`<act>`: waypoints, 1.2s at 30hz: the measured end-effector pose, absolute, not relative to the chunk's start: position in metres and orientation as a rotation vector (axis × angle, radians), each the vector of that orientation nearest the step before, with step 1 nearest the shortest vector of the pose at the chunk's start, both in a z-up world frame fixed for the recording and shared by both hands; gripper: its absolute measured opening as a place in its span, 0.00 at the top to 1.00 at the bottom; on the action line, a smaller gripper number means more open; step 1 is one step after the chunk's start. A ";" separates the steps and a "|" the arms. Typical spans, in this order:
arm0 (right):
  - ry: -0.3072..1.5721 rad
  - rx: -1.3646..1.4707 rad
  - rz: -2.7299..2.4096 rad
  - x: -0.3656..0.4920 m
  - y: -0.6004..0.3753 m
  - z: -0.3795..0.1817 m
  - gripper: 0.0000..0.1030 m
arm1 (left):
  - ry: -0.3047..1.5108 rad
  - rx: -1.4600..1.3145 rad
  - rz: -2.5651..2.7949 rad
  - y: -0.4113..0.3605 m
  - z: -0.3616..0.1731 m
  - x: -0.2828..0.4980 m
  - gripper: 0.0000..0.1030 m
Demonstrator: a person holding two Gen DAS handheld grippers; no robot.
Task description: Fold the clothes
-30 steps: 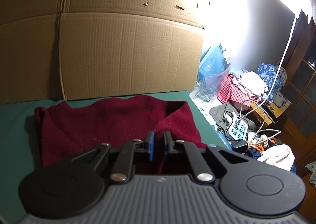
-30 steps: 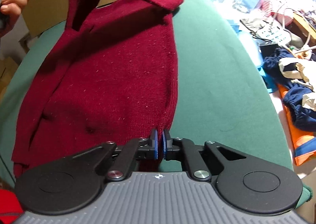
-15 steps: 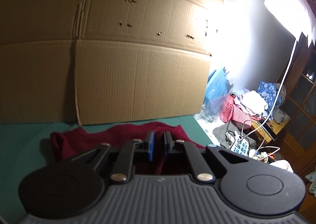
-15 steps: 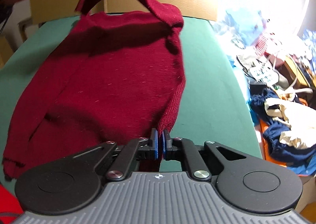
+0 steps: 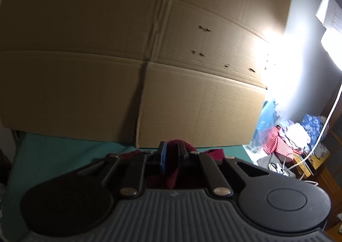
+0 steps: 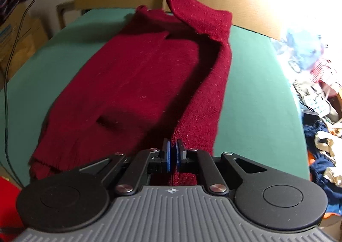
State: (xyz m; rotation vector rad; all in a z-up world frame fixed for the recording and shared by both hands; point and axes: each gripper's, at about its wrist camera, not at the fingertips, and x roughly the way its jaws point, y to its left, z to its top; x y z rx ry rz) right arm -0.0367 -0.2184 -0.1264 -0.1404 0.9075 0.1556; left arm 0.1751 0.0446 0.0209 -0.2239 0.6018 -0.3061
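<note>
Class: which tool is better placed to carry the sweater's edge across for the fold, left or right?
Left. The left tool holds the sweater lifted off the table; the right tool pins the hem low.

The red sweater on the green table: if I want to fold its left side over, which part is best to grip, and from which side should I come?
Probably the left side seam of the red sweater, near the bottom hem where the edge lies flat on the green table. Come from the open left side, low, so one finger can slide under the thin edge.
</note>
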 end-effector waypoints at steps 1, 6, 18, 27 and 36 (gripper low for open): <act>0.913 -0.143 0.168 -0.036 -0.215 -0.128 0.94 | 0.601 -0.228 -0.293 0.051 0.020 0.176 0.96; 0.948 -0.181 0.217 -0.035 -0.195 -0.141 0.94 | 0.619 -0.240 -0.244 0.076 0.012 0.178 0.96; 1.006 -0.147 0.240 -0.037 -0.199 -0.150 0.77 | 0.666 -0.226 -0.200 0.092 -0.008 0.176 0.96; 1.008 -0.204 0.227 -0.099 -0.208 -0.133 0.58 | 0.687 -0.232 -0.212 0.089 -0.016 0.179 0.96; 1.041 -0.216 0.175 -0.092 -0.193 -0.156 0.77 | 0.720 -0.224 -0.171 0.092 -0.022 0.181 0.96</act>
